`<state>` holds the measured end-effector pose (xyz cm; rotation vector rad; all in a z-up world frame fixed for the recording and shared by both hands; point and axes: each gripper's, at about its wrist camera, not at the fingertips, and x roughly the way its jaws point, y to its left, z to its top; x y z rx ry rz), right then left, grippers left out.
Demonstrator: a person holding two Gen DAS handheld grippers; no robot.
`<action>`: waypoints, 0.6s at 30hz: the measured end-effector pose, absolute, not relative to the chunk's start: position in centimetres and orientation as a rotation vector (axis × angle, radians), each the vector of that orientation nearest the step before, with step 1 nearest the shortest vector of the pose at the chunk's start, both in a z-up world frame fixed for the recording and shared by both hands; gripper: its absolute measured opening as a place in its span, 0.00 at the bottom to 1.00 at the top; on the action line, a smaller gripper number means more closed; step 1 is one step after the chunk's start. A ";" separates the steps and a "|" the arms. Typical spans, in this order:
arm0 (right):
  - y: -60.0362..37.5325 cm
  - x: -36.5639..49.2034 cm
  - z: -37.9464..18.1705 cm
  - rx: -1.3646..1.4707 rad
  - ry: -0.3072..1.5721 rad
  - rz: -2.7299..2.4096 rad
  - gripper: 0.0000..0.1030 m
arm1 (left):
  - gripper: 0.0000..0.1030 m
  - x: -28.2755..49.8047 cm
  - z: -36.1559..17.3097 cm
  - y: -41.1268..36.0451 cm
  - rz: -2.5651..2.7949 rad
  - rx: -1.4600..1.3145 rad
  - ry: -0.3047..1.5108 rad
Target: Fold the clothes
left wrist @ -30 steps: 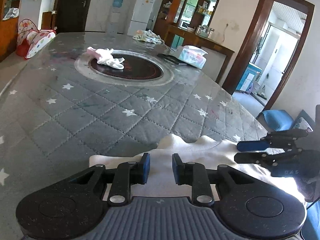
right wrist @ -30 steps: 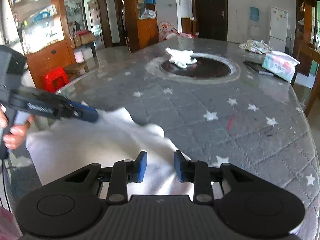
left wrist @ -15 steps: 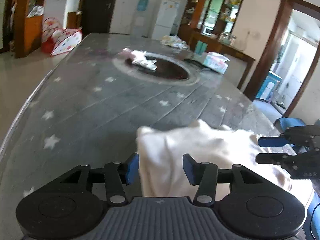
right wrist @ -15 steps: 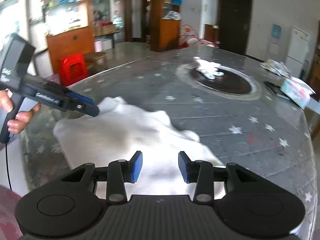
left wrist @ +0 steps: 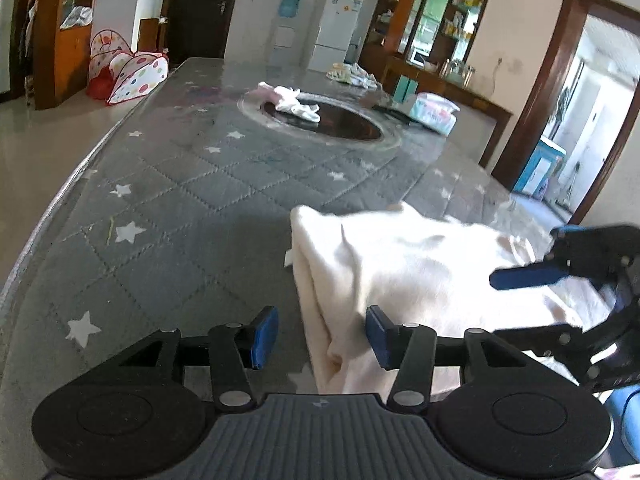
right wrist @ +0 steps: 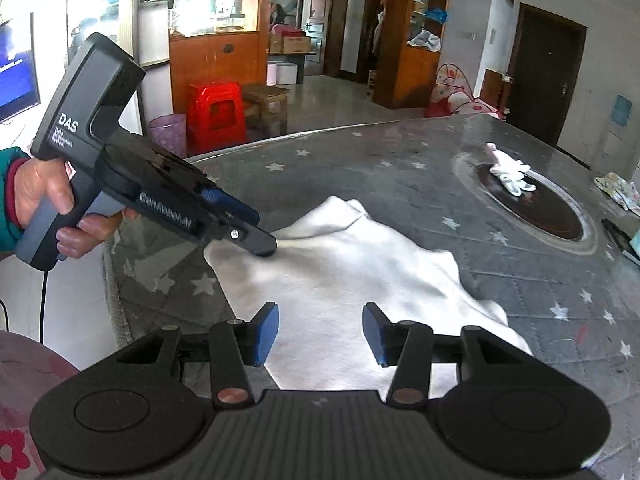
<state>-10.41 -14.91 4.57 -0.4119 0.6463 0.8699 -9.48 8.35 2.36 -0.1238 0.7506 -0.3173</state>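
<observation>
Between both pairs of half-open, empty jaws lies the folded white cloth garment (left wrist: pixel 400 264), released since earlier; left gripper (left wrist: pixel 322 336) and right gripper (right wrist: pixel 320 334) tilt downward.

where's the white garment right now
The white garment lies crumpled on the near edge of the star-patterned table, in front of both grippers, well short of the dark round centre plate.

A cream-white soft fabric garment (left wrist: pixel 404 268) (right wrist: pixel 352 264) lies rumpled at the near edge of the grey star-quilted table (left wrist: pixel 192 200), folded over itself, its thick doubled fold edge running from twelve toward six o'clock in the left wrist view.
</observation>
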 end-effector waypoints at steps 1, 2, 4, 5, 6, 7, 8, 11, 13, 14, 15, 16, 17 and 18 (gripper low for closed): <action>-14.8 -10.4 4.5 -0.415 0.649 0.871 0.46 | 0.51 -9.5 2.4 8.4 -0.313 -0.125 0.751; -14.7 -10.4 4.4 -0.421 0.652 0.872 0.46 | 0.52 -9.5 2.5 8.6 -0.311 -0.136 0.753; -14.4 -10.2 4.3 -0.431 0.657 0.875 0.46 | 0.53 -9.5 2.7 8.9 -0.307 -0.157 0.753; -14.3 -10.2 4.3 -0.435 0.657 0.877 0.46 | 0.54 -9.4 3.0 9.0 -0.304 -0.161 0.748; -14.2 -10.2 4.3 -0.438 0.655 0.878 0.46 | 0.57 -9.4 3.2 9.1 -0.299 -0.164 0.744; -14.1 -10.3 4.3 -0.440 0.654 0.879 0.46 | 0.61 -9.4 3.4 9.2 -0.293 -0.166 0.740; -14.0 -10.4 4.3 -0.441 0.652 0.881 0.46 | 0.63 -9.3 3.6 9.4 -0.288 -0.173 0.736; -13.2 -10.8 4.3 -0.463 0.641 0.893 0.46 | 0.69 -9.2 4.1 9.7 -0.282 -0.200 0.728; -12.4 -11.1 4.3 -0.480 0.633 0.910 0.47 | 0.74 -9.1 4.3 9.8 -0.275 -0.217 0.725; -12.1 -11.2 4.2 -0.490 0.628 0.919 0.47 | 0.74 -9.1 4.4 9.9 -0.271 -0.227 0.725; -11.6 -11.4 4.2 -0.503 0.621 0.927 0.47 | 0.77 -9.0 4.5 10.1 -0.266 -0.238 0.727; -11.2 -11.5 4.1 -0.516 0.614 0.935 0.47 | 0.80 -8.9 4.5 10.2 -0.260 -0.249 0.729; -10.7 -11.7 4.0 -0.531 0.606 0.943 0.47 | 0.81 -8.8 4.5 10.3 -0.256 -0.262 0.733; -10.2 -11.8 3.9 -0.546 0.599 0.952 0.48 | 0.81 -8.7 4.5 10.5 -0.254 -0.278 0.741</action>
